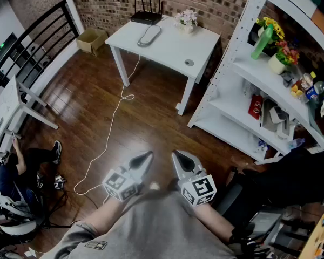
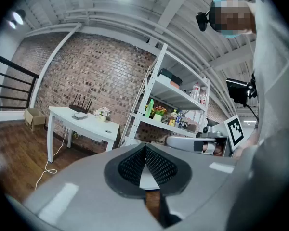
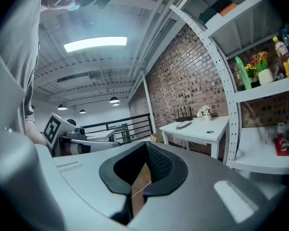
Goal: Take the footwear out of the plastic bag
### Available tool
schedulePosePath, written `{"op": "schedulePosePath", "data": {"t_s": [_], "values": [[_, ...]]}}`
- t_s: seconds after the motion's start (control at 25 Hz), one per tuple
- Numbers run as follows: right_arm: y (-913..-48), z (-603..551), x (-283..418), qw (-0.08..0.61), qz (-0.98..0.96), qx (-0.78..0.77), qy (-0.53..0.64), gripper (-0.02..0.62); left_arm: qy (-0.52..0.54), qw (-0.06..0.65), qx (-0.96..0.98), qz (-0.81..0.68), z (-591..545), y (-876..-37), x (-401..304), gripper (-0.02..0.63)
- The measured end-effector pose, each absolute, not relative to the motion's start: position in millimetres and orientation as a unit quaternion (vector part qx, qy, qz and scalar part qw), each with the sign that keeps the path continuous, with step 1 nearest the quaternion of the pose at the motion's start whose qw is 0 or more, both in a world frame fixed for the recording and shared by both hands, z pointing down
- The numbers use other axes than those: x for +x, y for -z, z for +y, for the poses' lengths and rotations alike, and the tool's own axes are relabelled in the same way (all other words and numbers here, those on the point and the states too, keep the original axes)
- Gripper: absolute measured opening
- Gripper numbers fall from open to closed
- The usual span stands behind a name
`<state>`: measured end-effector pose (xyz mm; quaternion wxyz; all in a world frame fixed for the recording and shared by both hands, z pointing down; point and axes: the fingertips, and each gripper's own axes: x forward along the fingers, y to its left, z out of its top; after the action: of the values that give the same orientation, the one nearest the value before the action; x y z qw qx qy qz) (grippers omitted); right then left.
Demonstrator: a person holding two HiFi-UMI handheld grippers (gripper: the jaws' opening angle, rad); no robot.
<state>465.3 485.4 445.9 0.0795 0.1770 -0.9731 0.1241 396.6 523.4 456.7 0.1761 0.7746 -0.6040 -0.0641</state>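
Note:
No plastic bag and no footwear for the task shows in any view. Both grippers hang side by side in front of the person's grey shirt, above the wooden floor. My left gripper is shut with nothing between its jaws; its own view shows the black pads of the left gripper meeting at the tip. My right gripper is shut and empty too, and in its own view the right gripper has its pads together. Each gripper view catches the other gripper's marker cube off to the side.
A white table stands ahead by the brick wall with a router and a flower pot. A white shelf unit fills the right. A cardboard box, a white cable and a seated person are at the left.

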Motion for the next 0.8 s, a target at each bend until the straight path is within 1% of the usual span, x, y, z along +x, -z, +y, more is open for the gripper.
{"op": "schedulePosePath", "data": {"t_s": [0.36,0.8], "values": [[-448.6,457.1,439.9,0.087,-0.973,0.175,-0.123,0.012,0.062,0.187,0.767,-0.610,500.9,-465.7,366.4,0.000],[-449.8,351.0,386.6,0.071,-0.979,0.144,-0.126,0.012,0.049,0.170,0.748,-0.640,394.6,-460.4,311.0,0.000]]}}
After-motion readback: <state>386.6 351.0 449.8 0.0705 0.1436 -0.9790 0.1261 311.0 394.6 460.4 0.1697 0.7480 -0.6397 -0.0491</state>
